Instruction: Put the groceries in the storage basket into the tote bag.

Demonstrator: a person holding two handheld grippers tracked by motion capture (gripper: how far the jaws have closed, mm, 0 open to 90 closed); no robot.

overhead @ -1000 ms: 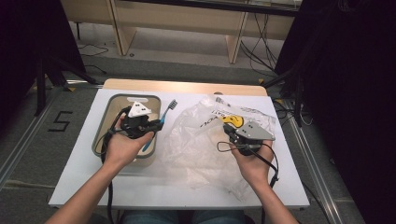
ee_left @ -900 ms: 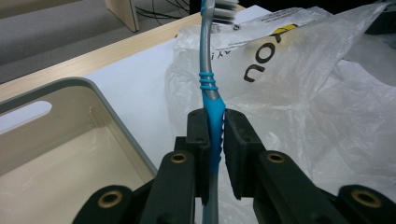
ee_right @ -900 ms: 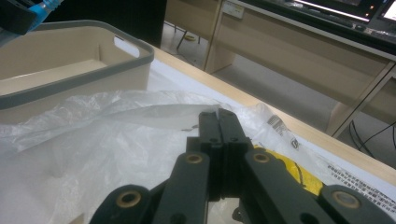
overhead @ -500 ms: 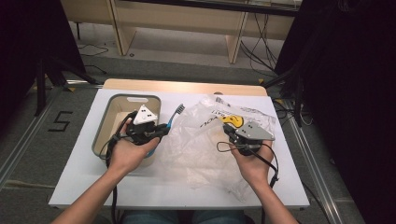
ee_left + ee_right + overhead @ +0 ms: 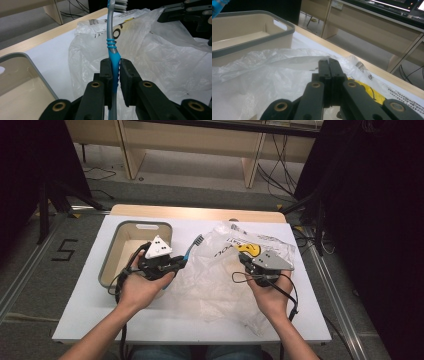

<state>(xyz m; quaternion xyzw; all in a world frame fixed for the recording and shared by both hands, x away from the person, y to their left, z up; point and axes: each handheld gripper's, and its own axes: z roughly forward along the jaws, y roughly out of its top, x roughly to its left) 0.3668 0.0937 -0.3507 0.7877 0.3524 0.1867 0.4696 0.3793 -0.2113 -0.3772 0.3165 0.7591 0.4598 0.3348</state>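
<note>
A: Left tongs [image 5: 114, 67] clamped on the blue grip of the toothbrush [image 5: 112, 50]. Bristle head points away, out over the near edge of the plastic bag [image 5: 220, 280].

B: Noted. And the right tongs [image 5: 328, 62]?

A: Pressed fully together on a fold of the bag's film, at the side of the bag far from the bin [image 5: 112, 265]. A pinch, likely to hold the bag's mouth up.

B: Where's the brush relative to the bag?

A: Held above the tabletop [image 5: 90, 310], between bin and bag, head just reaching the bag's crumpled edge. Not inside it.

B: Risks?

A: First, the handle is round and gripped on a narrow stretch. It could pivot between the pads if the head catches the film.

B: And the bag?

A: Thin, limp film. I can't tell whether an opening faces the brush. If not, the head would push the film along the tabletop instead of entering it.

B: Right pinch slipping?

A: Possible. The hold is on a small fold; a tug from the brush could pull it free and the mouth would collapse.
</note>
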